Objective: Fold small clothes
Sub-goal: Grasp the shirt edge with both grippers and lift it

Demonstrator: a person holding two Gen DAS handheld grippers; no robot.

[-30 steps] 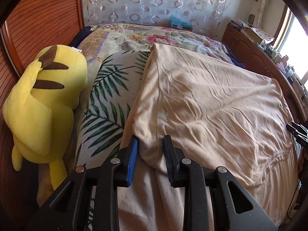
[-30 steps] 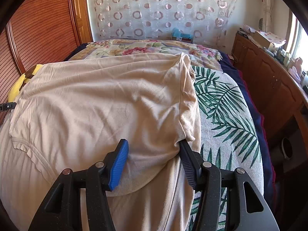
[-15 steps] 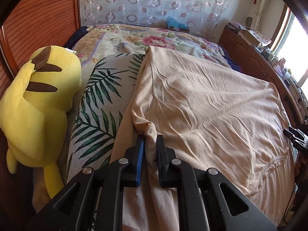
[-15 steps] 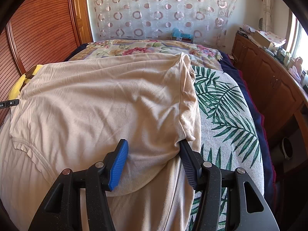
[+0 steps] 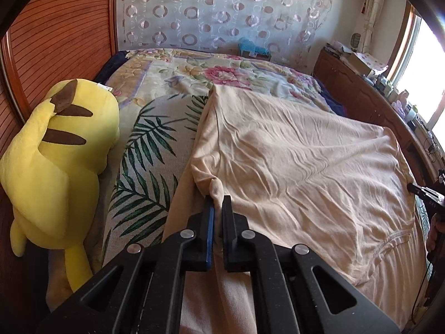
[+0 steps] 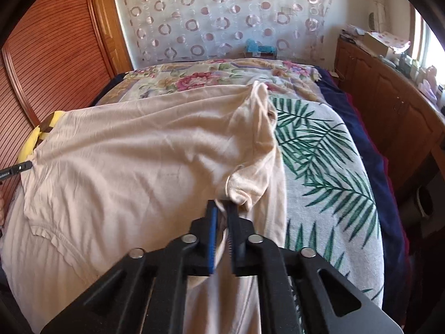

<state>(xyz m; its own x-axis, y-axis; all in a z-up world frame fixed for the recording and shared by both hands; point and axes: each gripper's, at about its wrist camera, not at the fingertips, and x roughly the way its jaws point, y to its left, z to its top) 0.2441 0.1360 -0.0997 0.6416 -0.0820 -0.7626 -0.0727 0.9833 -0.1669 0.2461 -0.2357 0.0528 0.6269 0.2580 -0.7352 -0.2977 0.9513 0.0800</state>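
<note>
Here the palm-leaf bedcover (image 5: pixel 144 172) lies under a beige garment (image 5: pixel 292 167).

Right gripper (image 6: pixel 220 208), jaws pinched on beige shirt (image 6: pixel 139 150) edge; palm-leaf blanket (image 6: pixel 319 167) beside

My garment (image 5: pixel 292 167) is plain peach-beige. Under it lies a white cover (image 5: pixel 150 150) printed with green palm fronds. The plush toy (image 5: pixel 55 161) is yellow with brown stripes.

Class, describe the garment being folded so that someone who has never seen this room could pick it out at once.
Find the bed with the palm-leaf cover, beside the yellow plush toy. Spread across it lies a plain peach shirt, pinched at opposite edges by the left gripper and right gripper. It is the only unpatterned fabric there.
</note>
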